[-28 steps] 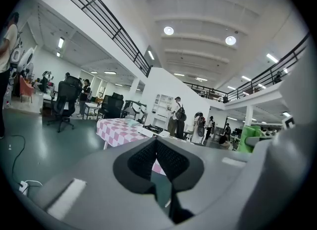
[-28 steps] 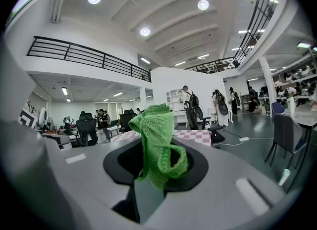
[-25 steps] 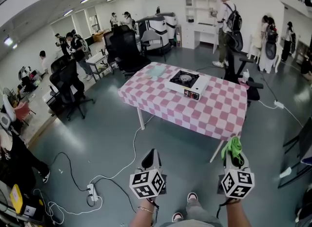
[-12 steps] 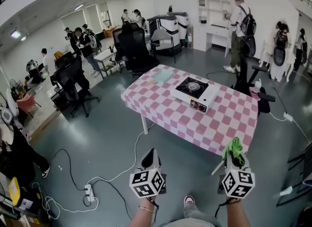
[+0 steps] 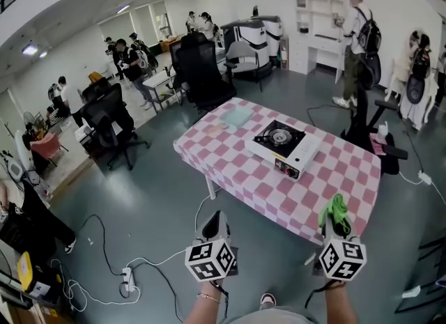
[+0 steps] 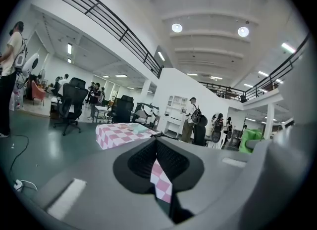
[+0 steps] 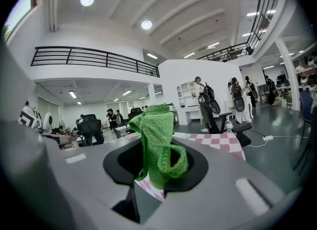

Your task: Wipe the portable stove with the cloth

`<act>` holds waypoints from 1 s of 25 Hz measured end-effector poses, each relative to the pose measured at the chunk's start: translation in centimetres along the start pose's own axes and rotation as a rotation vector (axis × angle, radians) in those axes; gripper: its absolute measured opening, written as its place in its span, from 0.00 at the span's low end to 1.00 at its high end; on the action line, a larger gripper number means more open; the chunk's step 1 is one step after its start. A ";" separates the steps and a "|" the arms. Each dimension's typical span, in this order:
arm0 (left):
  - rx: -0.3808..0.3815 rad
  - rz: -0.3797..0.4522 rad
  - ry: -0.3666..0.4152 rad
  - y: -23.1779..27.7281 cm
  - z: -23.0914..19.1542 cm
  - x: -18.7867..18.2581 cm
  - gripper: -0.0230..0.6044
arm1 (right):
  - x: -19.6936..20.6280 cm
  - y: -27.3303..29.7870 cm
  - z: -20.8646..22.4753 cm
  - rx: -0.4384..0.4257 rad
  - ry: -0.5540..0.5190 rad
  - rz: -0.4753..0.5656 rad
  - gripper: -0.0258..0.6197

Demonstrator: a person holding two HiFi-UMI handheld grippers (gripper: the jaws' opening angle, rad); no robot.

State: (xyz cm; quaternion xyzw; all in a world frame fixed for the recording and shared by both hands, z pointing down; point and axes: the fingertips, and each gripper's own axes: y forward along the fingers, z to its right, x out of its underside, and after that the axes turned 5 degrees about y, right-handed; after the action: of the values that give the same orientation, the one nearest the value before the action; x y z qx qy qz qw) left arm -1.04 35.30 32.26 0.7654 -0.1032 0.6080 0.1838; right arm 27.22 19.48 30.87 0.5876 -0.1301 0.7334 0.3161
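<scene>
The portable stove [image 5: 282, 148], white with a black burner top, sits on a table with a pink-and-white checked cover [image 5: 230, 166], a few steps ahead of me. My right gripper [image 5: 336, 222] hangs in the air short of the table's near edge. It is shut on a green cloth [image 5: 335, 208], which bunches up above the jaws [image 7: 157, 137]. My left gripper [image 5: 215, 219] is held level beside it over the floor, its jaws together with nothing between them. In the left gripper view the table [image 6: 119, 134] shows far off beyond the jaws.
A pale teal sheet [image 5: 237, 116] lies on the table's far end. Black office chairs [image 5: 203, 73] stand behind and left of the table. A power strip with cables [image 5: 128, 278] lies on the floor at left. Several people stand at the back, and dark equipment [image 5: 380, 131] stands right of the table.
The table and stove have grown larger and come nearer in the head view as I walk toward them. Both grippers keep the same pose, the right one still holding the cloth.
</scene>
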 end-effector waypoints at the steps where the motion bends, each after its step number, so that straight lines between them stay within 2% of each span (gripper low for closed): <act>1: -0.001 0.000 0.004 0.9 0.3 -0.1 0.04 | -0.2 0.8 0.6 -0.001 0.005 -0.002 0.20; 7: -0.009 -0.004 0.019 5.4 1.1 -0.5 0.04 | -0.6 5.0 3.1 0.000 0.031 -0.013 0.20; 13: 0.000 -0.028 0.027 8.5 1.5 -0.4 0.04 | -0.5 8.1 3.9 0.001 0.044 -0.037 0.20; 20: 0.007 -0.022 0.015 13.6 -0.3 -1.1 0.04 | -0.9 11.9 4.3 0.030 0.047 -0.033 0.20; 25: 0.047 -0.028 -0.005 19.1 -1.9 -1.9 0.04 | -1.0 15.7 3.7 0.051 0.045 -0.047 0.20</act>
State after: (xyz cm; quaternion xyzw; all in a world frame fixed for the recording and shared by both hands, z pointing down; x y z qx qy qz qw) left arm -10.45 18.54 33.81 0.7723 -0.0787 0.6059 0.1740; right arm 20.55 5.07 33.81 0.5815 -0.0904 0.7420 0.3211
